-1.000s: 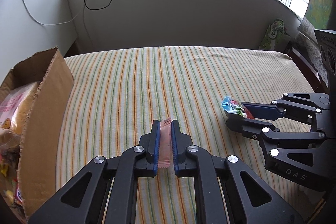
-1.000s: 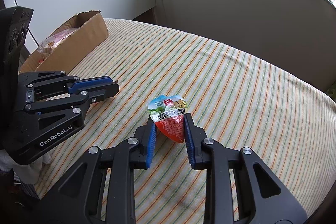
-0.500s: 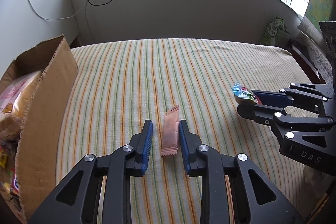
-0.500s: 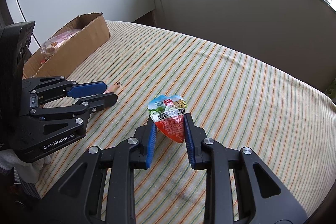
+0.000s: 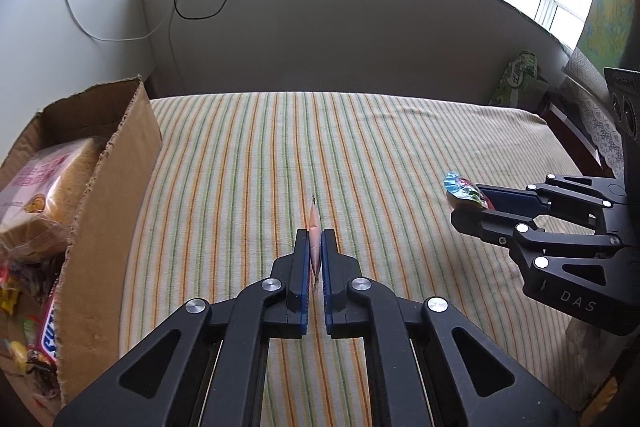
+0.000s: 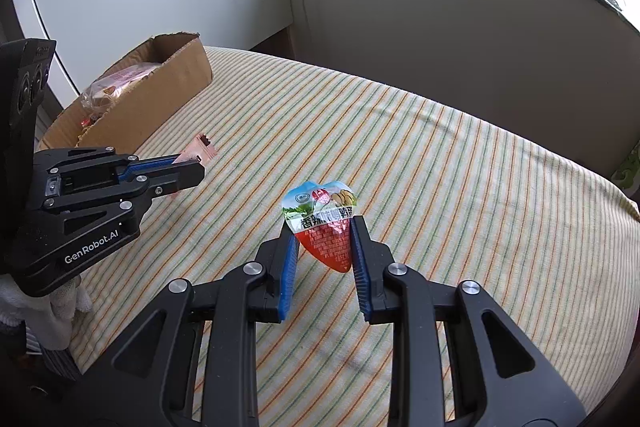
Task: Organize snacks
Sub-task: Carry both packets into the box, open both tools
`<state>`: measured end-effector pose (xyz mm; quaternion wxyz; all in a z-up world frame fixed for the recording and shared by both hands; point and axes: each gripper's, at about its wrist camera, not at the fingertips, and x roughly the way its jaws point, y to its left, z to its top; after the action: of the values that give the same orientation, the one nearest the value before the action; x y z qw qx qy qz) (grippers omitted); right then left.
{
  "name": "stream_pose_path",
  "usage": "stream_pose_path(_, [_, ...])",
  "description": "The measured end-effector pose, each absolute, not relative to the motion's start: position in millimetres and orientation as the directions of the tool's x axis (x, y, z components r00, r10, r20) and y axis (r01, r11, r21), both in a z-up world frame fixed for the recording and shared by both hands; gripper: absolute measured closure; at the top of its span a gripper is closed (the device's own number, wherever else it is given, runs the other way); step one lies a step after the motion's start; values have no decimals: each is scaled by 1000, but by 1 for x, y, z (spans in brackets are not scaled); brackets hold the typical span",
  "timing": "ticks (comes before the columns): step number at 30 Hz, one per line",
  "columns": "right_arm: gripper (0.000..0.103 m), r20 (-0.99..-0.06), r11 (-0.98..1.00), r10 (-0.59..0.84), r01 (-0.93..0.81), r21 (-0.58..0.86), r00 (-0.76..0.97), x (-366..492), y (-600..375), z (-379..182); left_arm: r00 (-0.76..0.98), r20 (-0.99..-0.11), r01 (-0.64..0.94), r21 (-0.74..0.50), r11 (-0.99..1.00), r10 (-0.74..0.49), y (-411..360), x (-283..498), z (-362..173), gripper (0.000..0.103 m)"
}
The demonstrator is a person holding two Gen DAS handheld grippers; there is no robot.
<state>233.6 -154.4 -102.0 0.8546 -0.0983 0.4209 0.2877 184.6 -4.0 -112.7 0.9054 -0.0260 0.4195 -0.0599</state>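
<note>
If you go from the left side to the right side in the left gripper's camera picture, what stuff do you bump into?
Cardboard box full of snacks → thin pink snack packet pinched in the left gripper → colourful heart-shaped snack packet → the right gripper holding it.

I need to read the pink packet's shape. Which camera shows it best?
The right wrist view: the pink packet shows its flat face and notched end beyond the left tool. The left wrist view shows it only edge-on between the pads.
</note>
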Motion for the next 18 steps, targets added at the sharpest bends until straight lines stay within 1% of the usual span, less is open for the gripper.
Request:
stream_pose_path(8, [77, -758, 800, 420, -598, 50, 499, 215, -131, -78, 685, -712, 87, -131, 988, -155, 14, 160, -85, 99])
stream_pose_path(18, [77, -746, 762, 446, -647, 27, 494, 194, -76, -55, 743, -656, 38, -159, 986, -134, 63, 126, -57, 99])
